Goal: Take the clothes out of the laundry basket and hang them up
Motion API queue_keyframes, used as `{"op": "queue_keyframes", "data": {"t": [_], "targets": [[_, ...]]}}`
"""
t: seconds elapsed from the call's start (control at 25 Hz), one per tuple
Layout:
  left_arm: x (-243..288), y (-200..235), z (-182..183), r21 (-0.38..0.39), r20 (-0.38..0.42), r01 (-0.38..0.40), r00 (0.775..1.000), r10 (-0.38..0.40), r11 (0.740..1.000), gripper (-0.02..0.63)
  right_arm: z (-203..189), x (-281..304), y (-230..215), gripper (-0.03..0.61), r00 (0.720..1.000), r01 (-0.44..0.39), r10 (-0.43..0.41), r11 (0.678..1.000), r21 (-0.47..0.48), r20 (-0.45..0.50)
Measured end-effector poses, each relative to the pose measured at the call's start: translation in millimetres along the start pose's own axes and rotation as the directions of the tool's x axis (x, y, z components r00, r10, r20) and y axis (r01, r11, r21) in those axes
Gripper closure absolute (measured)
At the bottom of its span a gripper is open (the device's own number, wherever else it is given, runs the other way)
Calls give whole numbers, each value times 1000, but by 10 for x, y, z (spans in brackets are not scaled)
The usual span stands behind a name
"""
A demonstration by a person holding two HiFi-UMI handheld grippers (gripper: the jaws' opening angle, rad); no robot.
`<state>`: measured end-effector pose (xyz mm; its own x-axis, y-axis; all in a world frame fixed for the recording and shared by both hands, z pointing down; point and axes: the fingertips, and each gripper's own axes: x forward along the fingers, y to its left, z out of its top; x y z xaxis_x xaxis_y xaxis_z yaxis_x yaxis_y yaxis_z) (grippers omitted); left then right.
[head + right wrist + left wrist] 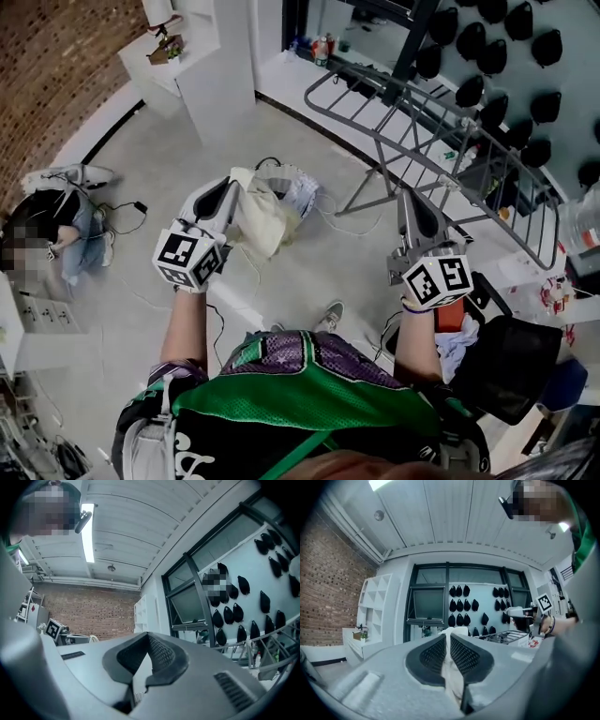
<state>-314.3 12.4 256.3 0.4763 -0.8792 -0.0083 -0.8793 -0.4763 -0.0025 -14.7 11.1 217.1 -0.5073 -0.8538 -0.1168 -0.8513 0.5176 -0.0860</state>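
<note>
A cream cloth [262, 220] hangs from my left gripper [230, 185], which is shut on it and held above the floor. In the left gripper view the cloth [451, 667] is pinched between the pads of that gripper [448, 637]. Just beyond it on the floor stands the laundry basket [298, 192] with more clothes in it. My right gripper [410, 199] is shut and holds nothing, close to the near end of the grey drying rack [431, 141]. Nothing shows between the jaws of the right gripper [149, 638] in its own view.
A person sits on the floor at the left [66, 239]. White shelving [202, 66] stands at the back. Cables [352, 211] lie on the floor round the basket. A black chair [511, 366] with clothes is at my right. Black caps [511, 42] hang on the far wall.
</note>
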Motion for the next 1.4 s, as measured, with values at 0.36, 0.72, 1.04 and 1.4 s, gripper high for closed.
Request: {"op": "queue_keyframes", "data": {"t": [0.36, 0.72, 1.04, 1.4], "targets": [[996, -481, 343, -18, 48, 18, 999, -17, 1000, 578, 226, -325, -1154, 578, 996, 64, -64, 998, 6, 55], [1825, -1070, 643, 19, 116, 0, 993, -2, 1000, 578, 412, -673, -2113, 578, 989, 88, -92, 995, 40, 119], [2367, -1444, 762, 43, 119, 33, 992, -38, 999, 578, 355, -833, -2659, 578, 978, 141, -152, 986, 84, 143], [3202, -1394, 620, 39, 119, 96, 988, -100, 995, 578, 248, -555, -3111, 578, 972, 208, -214, 976, 69, 101]]}}
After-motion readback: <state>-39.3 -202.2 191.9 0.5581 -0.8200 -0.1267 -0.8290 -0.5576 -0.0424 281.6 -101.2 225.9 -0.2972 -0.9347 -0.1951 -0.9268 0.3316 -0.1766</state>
